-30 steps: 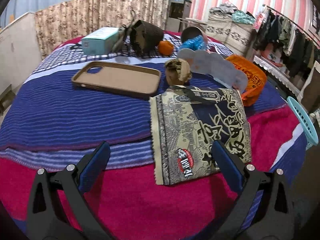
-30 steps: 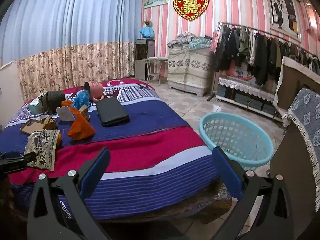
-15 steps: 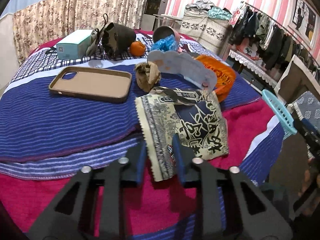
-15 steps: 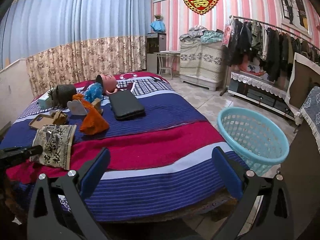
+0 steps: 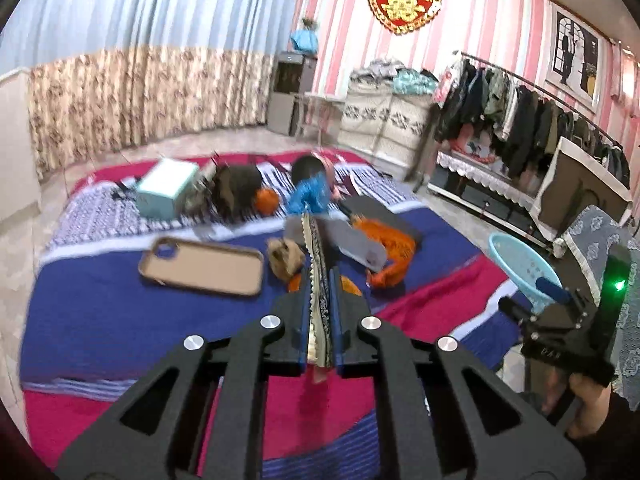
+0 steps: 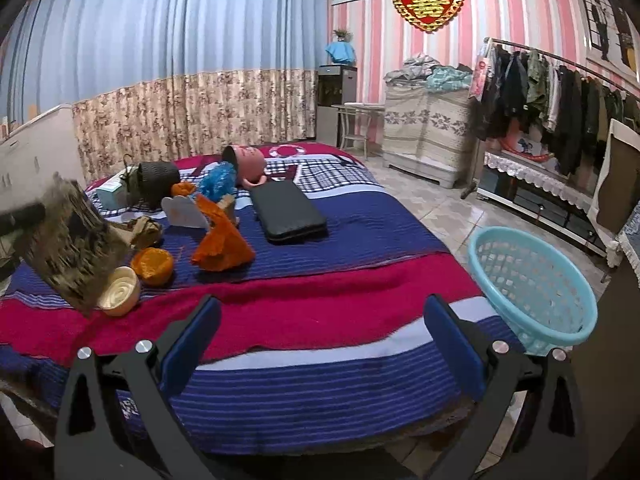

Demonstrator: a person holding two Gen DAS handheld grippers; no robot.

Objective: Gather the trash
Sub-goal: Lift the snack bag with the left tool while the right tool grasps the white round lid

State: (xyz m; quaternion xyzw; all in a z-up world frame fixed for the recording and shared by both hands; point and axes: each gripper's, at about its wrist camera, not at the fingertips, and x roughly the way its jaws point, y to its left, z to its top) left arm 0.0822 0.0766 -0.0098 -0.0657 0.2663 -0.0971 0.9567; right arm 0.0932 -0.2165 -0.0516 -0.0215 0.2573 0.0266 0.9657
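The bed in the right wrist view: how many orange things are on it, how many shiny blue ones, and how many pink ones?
Orange: 3 (crumpled bag, round one in front, small one at the back)
Shiny blue: 1 (wrapper)
Pink: 1 (cup)
Total: 5

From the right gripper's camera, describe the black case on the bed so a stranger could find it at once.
Start at the bed with its blue and red striped cover. On the blue band past the middle lies the black case, flat and rectangular, just right of the crumpled orange bag. It is the only plain black slab there; the dark woven basket behind is rounded and stands up.
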